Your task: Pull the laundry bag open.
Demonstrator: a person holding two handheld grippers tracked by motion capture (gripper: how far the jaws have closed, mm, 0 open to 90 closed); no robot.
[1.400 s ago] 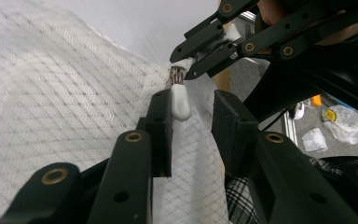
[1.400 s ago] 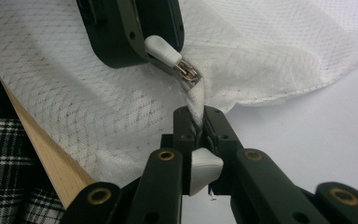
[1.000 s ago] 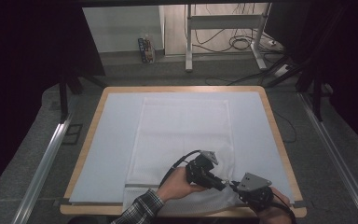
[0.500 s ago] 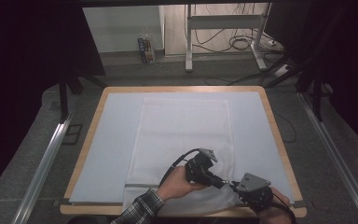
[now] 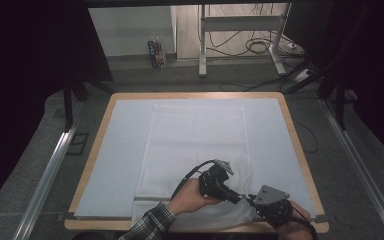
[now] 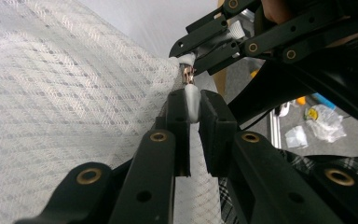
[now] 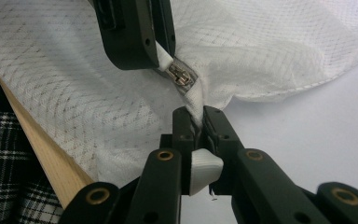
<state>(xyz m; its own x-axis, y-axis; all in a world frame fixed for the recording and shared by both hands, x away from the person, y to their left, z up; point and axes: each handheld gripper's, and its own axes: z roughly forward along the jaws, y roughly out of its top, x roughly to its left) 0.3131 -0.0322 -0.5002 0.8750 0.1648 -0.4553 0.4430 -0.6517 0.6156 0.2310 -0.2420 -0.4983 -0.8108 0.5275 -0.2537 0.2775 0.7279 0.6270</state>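
A white mesh bag (image 5: 195, 145) lies flat on the table, its near right corner bunched up and lifted. My left gripper (image 5: 240, 196) is shut on the white zipper tape (image 6: 192, 98) right beside the metal zipper slider (image 6: 188, 74). Facing it from the right, my right gripper (image 5: 252, 199) is shut on the fabric end of the bag's corner (image 7: 198, 112), just past the slider (image 7: 179, 77). The two sets of jaws almost meet tip to tip at the table's near right edge. In the right gripper view the left gripper's fingers (image 7: 135, 32) come in from the top.
The table (image 5: 300, 145) has a wooden rim and a pale mat under the bag. Metal rails (image 5: 50, 170) run along both sides on the floor. A desk frame with cables (image 5: 240, 45) stands behind. A plaid sleeve (image 5: 150, 225) reaches in from the near edge.
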